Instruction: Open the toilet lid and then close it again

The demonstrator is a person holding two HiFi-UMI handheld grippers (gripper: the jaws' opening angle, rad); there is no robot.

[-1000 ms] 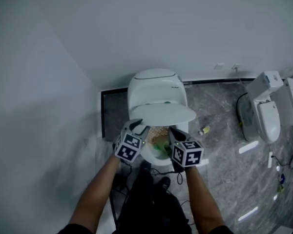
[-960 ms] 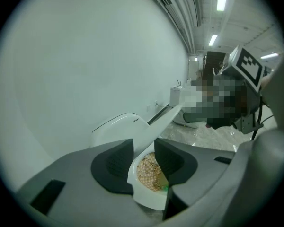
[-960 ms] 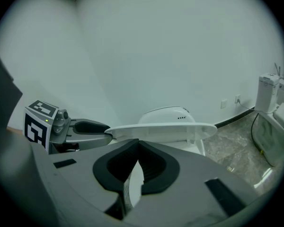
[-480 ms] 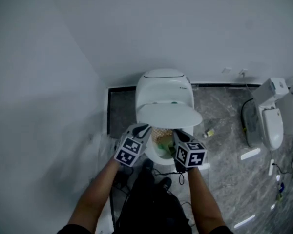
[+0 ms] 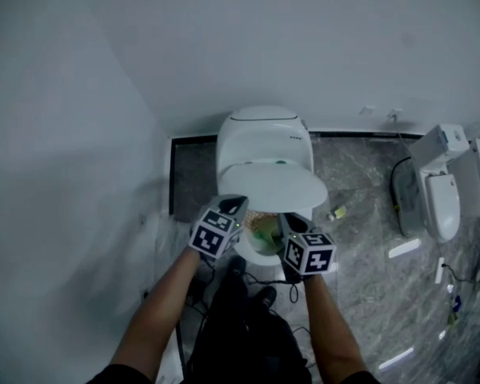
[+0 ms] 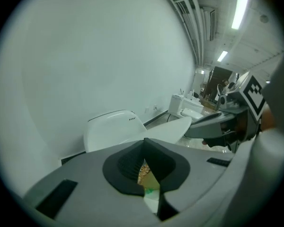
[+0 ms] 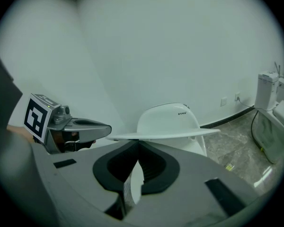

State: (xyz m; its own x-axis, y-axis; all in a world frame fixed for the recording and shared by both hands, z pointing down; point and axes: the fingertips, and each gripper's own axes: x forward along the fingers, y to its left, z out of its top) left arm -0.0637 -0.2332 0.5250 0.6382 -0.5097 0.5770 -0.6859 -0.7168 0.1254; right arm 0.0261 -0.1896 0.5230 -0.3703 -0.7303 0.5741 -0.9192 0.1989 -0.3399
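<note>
A white toilet (image 5: 262, 134) stands against the wall, its lid (image 5: 274, 186) half raised and lying about level over the bowl (image 5: 260, 237). My left gripper (image 5: 230, 206) is at the lid's front left edge, jaws shut with nothing between them; the left gripper view shows the left gripper (image 6: 144, 143) with the lid (image 6: 165, 130) just beyond. My right gripper (image 5: 292, 222) is shut and tucked under the lid's front edge. In the right gripper view the lid (image 7: 165, 135) runs level right above my right gripper (image 7: 138, 143), seemingly resting on it, and the left gripper (image 7: 85, 126) is beside it.
A white wall is close on the left. A dark floor panel (image 5: 192, 174) lies left of the toilet. More white toilets (image 5: 444, 182) stand at the right, a small object (image 5: 336, 213) lies on the marble floor, and the person's legs (image 5: 240, 326) are below the grippers.
The left gripper's jaws have closed, and it has rolled a little at the lid's front left edge. The right gripper and the lid stay as they were.
</note>
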